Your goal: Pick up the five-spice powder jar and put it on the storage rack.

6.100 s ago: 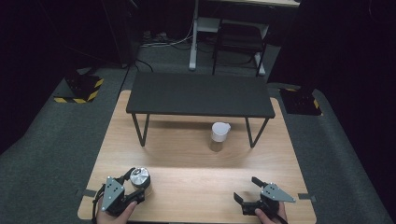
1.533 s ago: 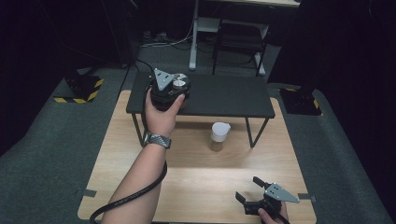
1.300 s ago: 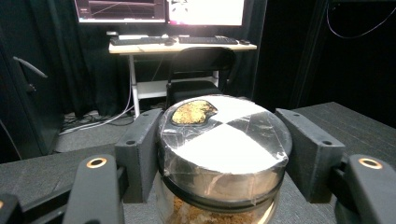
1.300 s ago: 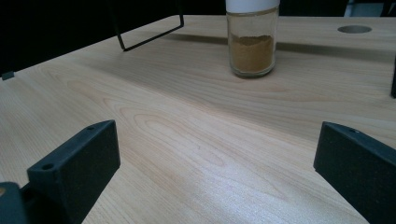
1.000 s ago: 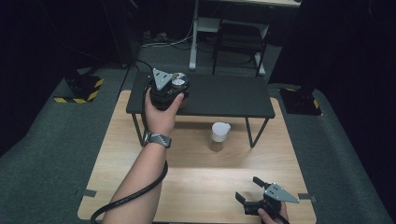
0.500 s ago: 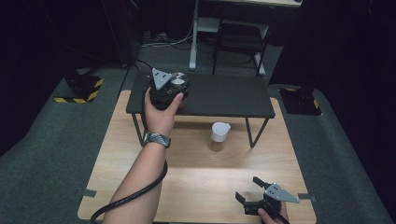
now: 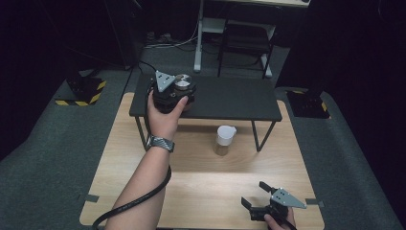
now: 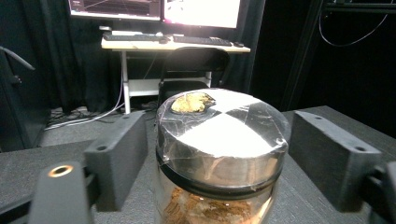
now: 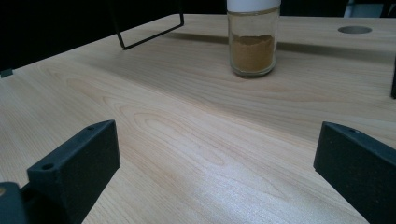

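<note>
Two jars and two sets of tongs share a wooden table with one low black shelf standing on it. The left tongs reach onto the shelf's left end, their jaws having just been opening; they now stand apart on either side of a silver-lidded jar, with a visible gap on both sides. The jar sits on the shelf, between the jaws but not pressed. The right tongs rest near the table's front right corner, jaws wide apart with nothing between them.

The left gripper view reveals the jar's chequered silver lid, a yellowish patch on it and brown contents below. The right gripper view shows the white-capped jar holding brown powder; from the high view it appears beneath the shelf's front edge.
</note>
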`<state>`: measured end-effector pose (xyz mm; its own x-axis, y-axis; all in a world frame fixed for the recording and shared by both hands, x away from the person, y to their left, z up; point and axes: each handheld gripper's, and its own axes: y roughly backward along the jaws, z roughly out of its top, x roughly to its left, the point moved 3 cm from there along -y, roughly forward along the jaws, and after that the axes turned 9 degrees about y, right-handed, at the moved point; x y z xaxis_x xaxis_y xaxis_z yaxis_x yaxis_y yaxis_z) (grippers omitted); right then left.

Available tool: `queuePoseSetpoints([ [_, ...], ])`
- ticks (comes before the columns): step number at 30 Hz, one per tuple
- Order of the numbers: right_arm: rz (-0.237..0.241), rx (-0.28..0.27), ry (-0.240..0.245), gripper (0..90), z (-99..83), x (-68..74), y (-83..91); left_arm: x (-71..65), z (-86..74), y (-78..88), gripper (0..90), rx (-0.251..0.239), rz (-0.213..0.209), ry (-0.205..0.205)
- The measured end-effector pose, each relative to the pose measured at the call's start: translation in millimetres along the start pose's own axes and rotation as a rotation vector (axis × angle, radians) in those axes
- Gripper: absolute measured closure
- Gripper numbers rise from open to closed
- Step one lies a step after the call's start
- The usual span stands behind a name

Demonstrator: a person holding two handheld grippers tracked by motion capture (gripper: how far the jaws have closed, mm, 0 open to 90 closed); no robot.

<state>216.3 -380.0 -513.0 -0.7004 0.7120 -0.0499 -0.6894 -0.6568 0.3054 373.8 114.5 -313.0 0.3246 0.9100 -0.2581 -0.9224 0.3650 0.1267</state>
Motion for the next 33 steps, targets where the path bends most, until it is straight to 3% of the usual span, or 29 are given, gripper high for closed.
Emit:
queuePoseSetpoints([
  [3,0.000,0.000,-0.001,0.0,0.0,0.0,0.0,-3.0,-0.2,0.9,6.2,-0.003,0.025,0.011],
  [8,-0.001,0.002,0.001,0.0,0.3,0.3,0.0,-2.3,-0.4,2.2,0.6,-0.007,0.001,0.006],
  [13,-0.001,0.002,0.001,0.0,0.2,0.3,-0.1,-5.6,-0.5,5.0,0.5,-0.006,-0.022,-0.033],
  [21,0.002,0.003,0.000,0.0,0.4,-0.4,-0.2,-1.9,-3.3,13.7,0.5,-0.012,-0.047,-0.032],
  [33,0.000,0.004,0.000,0.0,0.6,-0.2,-0.3,7.1,-17.8,39.5,0.4,-0.041,-0.054,-0.036],
])
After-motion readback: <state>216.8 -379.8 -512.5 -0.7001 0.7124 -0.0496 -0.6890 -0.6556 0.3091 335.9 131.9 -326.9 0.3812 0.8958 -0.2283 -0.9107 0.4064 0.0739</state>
